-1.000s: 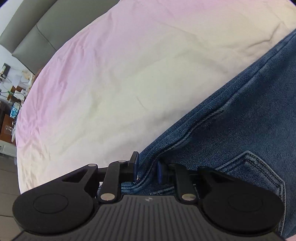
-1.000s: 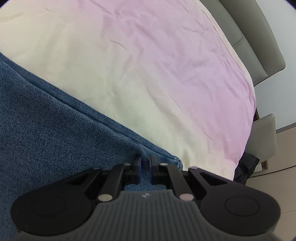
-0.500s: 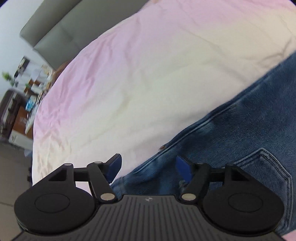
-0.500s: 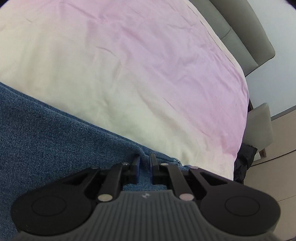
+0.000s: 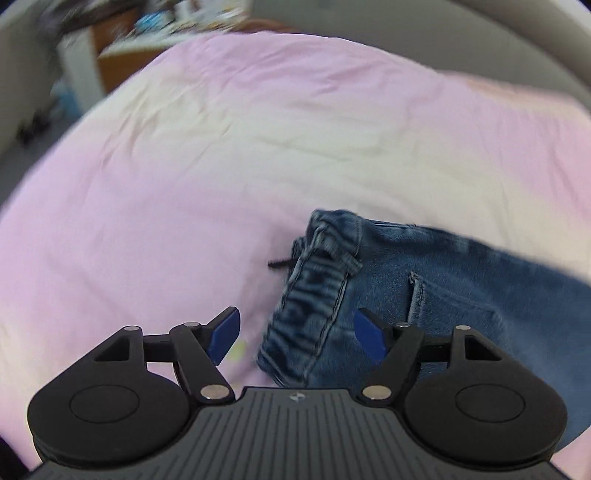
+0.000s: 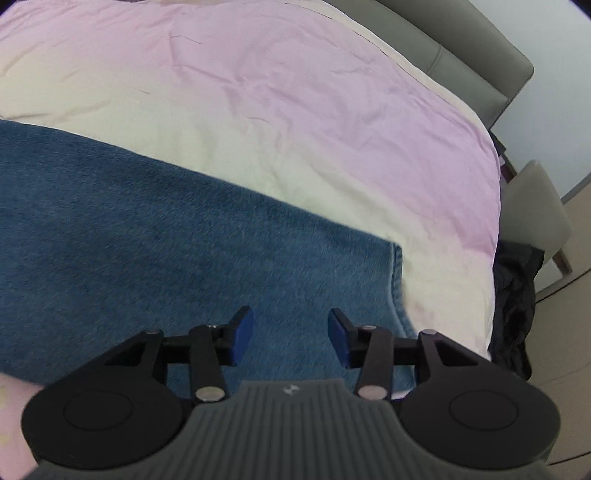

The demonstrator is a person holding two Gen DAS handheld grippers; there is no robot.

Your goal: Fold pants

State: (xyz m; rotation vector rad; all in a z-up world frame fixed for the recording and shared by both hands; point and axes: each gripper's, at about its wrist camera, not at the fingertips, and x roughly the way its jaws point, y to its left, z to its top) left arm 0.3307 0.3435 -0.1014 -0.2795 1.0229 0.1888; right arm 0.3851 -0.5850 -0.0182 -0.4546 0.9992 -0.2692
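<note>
Blue denim pants (image 5: 424, 280) lie on a pink and cream bedspread (image 5: 184, 166). In the left wrist view the elastic waistband end (image 5: 317, 280) with a dark drawstring faces me, a back pocket to its right. My left gripper (image 5: 295, 334) is open and empty, above the waistband end. In the right wrist view a flat pant leg (image 6: 166, 240) runs left to right, its hem (image 6: 397, 280) at the right. My right gripper (image 6: 290, 334) is open and empty just above the leg near the hem.
A grey headboard (image 6: 461, 55) borders the far side of the bed. A beige chair (image 6: 535, 210) and dark clothing (image 6: 517, 302) sit off the bed's right edge. A desk with clutter (image 5: 147, 33) stands beyond the bed in the left wrist view.
Both grippers have let go of the pants and opened. The left opened first, then pulled back and turned, so the waistband shows. The right opened last and rose above the leg.
</note>
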